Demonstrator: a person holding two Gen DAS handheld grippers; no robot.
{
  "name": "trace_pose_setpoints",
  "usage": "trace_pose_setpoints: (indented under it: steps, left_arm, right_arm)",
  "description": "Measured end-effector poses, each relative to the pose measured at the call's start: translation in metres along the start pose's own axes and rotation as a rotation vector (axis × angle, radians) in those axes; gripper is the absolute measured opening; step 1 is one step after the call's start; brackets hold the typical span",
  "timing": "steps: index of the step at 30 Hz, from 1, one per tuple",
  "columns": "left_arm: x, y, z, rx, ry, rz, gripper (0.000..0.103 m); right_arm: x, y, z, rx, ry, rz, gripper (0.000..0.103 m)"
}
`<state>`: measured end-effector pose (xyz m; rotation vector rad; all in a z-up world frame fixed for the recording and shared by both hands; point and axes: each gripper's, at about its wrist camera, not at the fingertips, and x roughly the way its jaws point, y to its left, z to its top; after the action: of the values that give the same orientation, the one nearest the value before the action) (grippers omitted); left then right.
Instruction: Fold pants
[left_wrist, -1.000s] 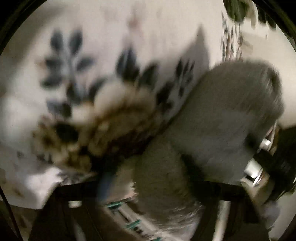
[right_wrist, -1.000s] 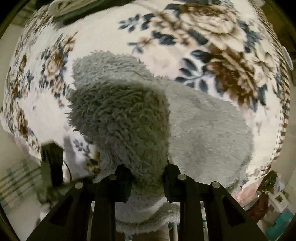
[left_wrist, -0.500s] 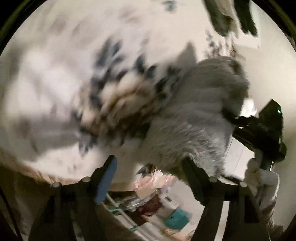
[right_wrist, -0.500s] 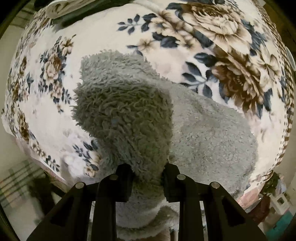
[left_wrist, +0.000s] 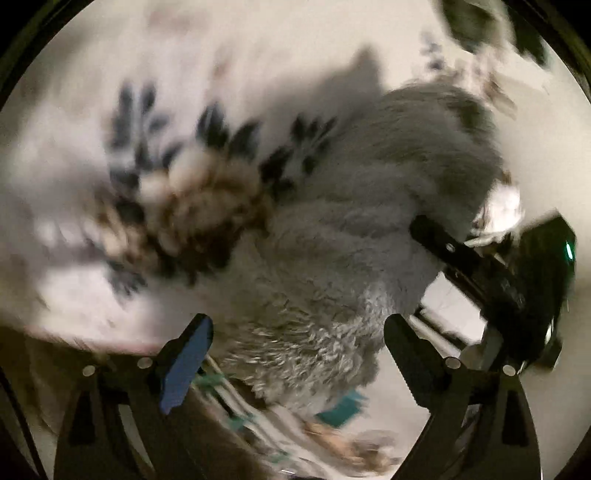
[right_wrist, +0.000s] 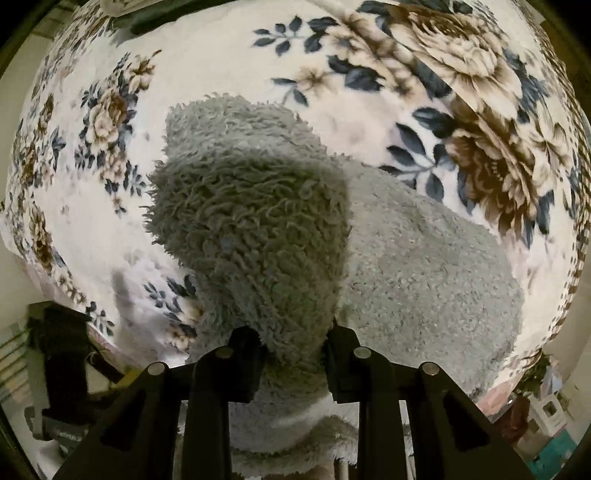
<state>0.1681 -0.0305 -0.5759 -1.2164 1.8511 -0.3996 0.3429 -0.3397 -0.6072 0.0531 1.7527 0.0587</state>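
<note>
Grey fleecy pants lie on a floral blanket. My right gripper is shut on a bunch of the pants and holds it lifted over the flat part. In the blurred left wrist view the pants lie ahead. My left gripper is open, its fingers either side of the pants' near edge, holding nothing. The right gripper shows at the right of that view, gripping the pants. The left gripper appears dark at the lower left of the right wrist view.
The blanket covers a bed whose edge runs below both grippers. Beyond the edge lie the floor and teal and white clutter. More clutter stands at the lower right of the right wrist view.
My left gripper has opened and let go of the pants, and it is moving, blurring its view. My right gripper still holds its bunch of pants, slightly shifted.
</note>
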Motion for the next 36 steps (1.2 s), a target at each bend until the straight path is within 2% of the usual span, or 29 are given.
trace_pose_setpoints:
  steps: [3,5,7,9,12,15,19,22,23,24,25,27,30,31,36]
  left_arm:
    - [0.018,0.017,0.004,-0.088,0.032,0.055,0.094]
    - [0.024,0.030,0.003,-0.138,0.035,0.044,0.089]
    - [0.022,0.037,0.004,-0.126,0.000,0.021,0.047]
    - [0.016,0.034,0.004,-0.065,-0.028,0.065,0.034]
    - [0.007,0.036,0.001,-0.045,-0.031,0.108,0.033]
    - [0.001,0.040,-0.002,-0.027,-0.045,0.136,0.033]
    - [0.010,0.044,-0.006,-0.012,-0.054,0.146,0.033]
    - [0.018,0.039,-0.010,0.012,-0.072,0.157,0.032]
    - [0.020,0.040,-0.013,0.015,-0.083,0.160,0.032]
    - [0.020,0.042,-0.015,0.012,-0.090,0.156,0.032]
    - [0.019,0.047,-0.016,0.005,-0.102,0.151,0.032]
    - [0.016,0.057,-0.019,-0.016,-0.128,0.129,0.032]
    - [0.013,0.083,-0.023,-0.115,-0.162,0.043,0.032]
    - [0.015,0.088,-0.026,-0.137,-0.159,0.006,0.032]
    - [0.033,0.105,-0.047,-0.170,-0.145,-0.068,0.032]
  right_arm:
    - [0.003,0.007,0.000,-0.009,-0.004,-0.005,0.028]
    - [0.006,0.012,-0.001,-0.022,0.000,-0.007,0.029]
    - [0.010,0.020,-0.005,-0.045,0.002,-0.012,0.029]
    - [0.013,0.025,-0.010,-0.058,-0.005,-0.026,0.029]
    - [0.012,0.025,-0.017,-0.047,-0.027,-0.028,0.031]
    - [0.006,0.032,-0.021,-0.065,-0.013,0.018,0.043]
    - [0.007,0.062,-0.026,-0.164,-0.031,0.003,0.090]
    - [0.052,0.080,-0.023,-0.173,0.113,-0.066,0.090]
    - [0.062,0.083,-0.023,-0.166,0.107,-0.099,0.088]
    - [0.071,0.082,-0.021,-0.151,0.081,-0.125,0.081]
    - [0.074,0.079,-0.019,-0.134,0.072,-0.142,0.059]
    - [0.064,0.062,-0.015,-0.025,0.053,-0.065,0.053]
    - [0.045,0.030,-0.017,0.148,0.041,0.062,0.045]
    - [0.043,0.025,-0.018,0.172,0.039,0.080,0.044]
    - [0.038,0.014,-0.024,0.219,0.015,0.102,0.042]
